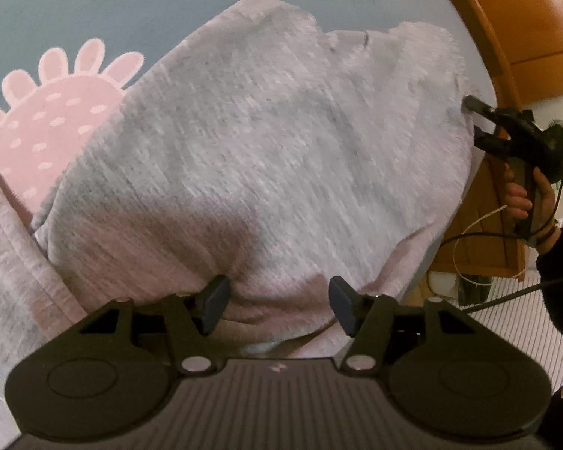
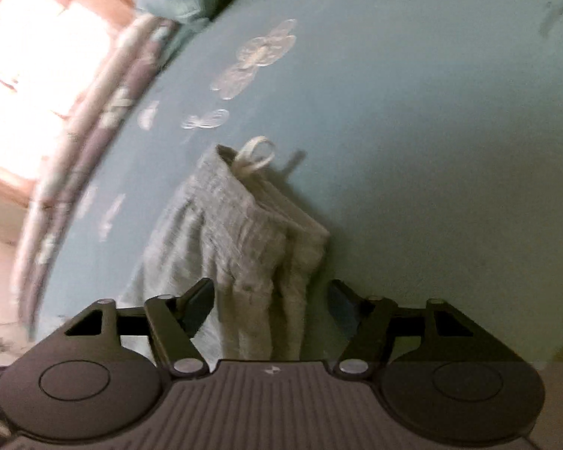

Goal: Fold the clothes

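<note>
Two grippers: both were in view, one in each hand, working over a bed.
Left gripper [image 1: 277,302]: its fingers stood apart, with grey fabric bunched in the gap between them but not pinched.
Right gripper [image 2: 272,305]: its fingers were spread wide too; a hanging fold of the garment lay between them, and neither pad seemed to press it, though blur made that hard to judge.
Right gripper, far view [image 1: 480,123]: seen from the left wrist camera, it sat at the right edge of the cloth, held by the person's hand [image 1: 525,195].
Grey garment [image 1: 262,142]: a pale heathered piece lay spread across most of the near bed, filling the left wrist view.
Drawstring loop [image 2: 257,155]: a white cord loop stuck out at the far top of the fabric.
Bedsheet [image 2: 413,112]: light blue, under the garment.
Pink print [image 1: 52,120]: a dotted pink shape on the sheet, left of the cloth and partly covered by it.
Wooden furniture [image 1: 521,26]: orange-brown, far right.
</note>
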`<state>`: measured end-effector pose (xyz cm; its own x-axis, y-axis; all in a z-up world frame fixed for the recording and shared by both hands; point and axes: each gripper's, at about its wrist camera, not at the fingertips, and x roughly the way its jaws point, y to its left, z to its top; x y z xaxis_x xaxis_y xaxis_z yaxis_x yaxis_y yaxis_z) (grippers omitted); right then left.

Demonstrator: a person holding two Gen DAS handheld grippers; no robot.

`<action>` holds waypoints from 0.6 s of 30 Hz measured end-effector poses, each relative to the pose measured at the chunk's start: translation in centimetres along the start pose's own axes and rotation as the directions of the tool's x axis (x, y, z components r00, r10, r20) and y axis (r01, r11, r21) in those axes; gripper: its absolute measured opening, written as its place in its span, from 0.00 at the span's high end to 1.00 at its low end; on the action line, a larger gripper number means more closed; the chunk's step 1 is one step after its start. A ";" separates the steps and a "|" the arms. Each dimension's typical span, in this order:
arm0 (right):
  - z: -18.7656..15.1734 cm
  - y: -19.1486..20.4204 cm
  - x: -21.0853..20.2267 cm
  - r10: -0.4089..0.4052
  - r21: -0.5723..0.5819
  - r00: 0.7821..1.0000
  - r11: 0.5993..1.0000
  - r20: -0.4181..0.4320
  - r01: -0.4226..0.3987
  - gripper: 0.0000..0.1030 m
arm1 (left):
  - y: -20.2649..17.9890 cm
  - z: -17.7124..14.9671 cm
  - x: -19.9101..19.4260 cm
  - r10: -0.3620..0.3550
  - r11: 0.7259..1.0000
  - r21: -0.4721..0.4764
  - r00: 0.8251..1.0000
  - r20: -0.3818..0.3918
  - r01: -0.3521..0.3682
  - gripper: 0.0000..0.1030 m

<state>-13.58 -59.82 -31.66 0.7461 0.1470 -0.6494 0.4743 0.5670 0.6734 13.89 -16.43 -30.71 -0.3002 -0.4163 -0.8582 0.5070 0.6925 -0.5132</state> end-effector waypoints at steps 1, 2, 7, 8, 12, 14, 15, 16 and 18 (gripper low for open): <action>0.4 -0.4 0.4 0.043 0.009 0.999 0.999 0.001 -0.043 0.25 | -0.1 0.1 0.0 0.004 1.000 -0.005 1.000 -0.005 -0.004 0.39; 0.8 -0.8 0.9 0.084 0.021 0.996 0.996 0.004 -0.084 0.19 | -0.2 0.2 0.0 0.008 1.000 -0.003 1.000 -0.011 -0.008 0.37; 2.2 -1.0 2.9 0.216 0.026 0.976 0.976 0.013 -0.216 0.05 | -1.3 0.6 0.7 0.024 1.000 0.002 0.999 -0.035 -0.024 0.25; 2.2 -0.7 3.0 0.215 0.020 0.977 0.976 0.015 -0.215 0.09 | -1.6 0.7 0.9 0.032 0.999 0.008 0.999 -0.040 -0.032 0.23; 1.4 -1.0 3.0 0.204 0.019 0.979 0.979 0.025 -0.204 0.34 | -2.4 0.7 1.7 0.055 0.998 0.008 0.998 -0.039 -0.055 0.19; 1.6 -0.7 3.2 0.129 0.030 0.992 0.991 0.014 -0.130 0.64 | -2.6 0.6 1.8 0.060 0.998 0.002 0.998 -0.033 -0.060 0.19; 1.9 -0.6 3.2 0.103 0.049 0.995 0.993 0.005 -0.103 0.66 | -2.7 0.6 1.8 0.065 0.998 -0.002 0.997 -0.029 -0.065 0.19; 2.2 0.0 2.8 0.071 0.047 0.998 0.996 0.003 -0.071 0.69 | -2.8 0.5 1.9 0.070 0.998 -0.005 0.997 -0.026 -0.070 0.19; 2.6 1.7 1.3 0.003 0.010 1.000 1.000 0.009 -0.003 0.71 | -2.9 0.4 1.9 0.079 0.997 -0.003 0.997 -0.023 -0.079 0.18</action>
<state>-10.63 -60.76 -30.41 0.7518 0.1418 -0.6440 0.4762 0.5588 0.6790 12.18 -19.43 -30.83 -0.2779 -0.3465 -0.8959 0.5264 0.7253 -0.4438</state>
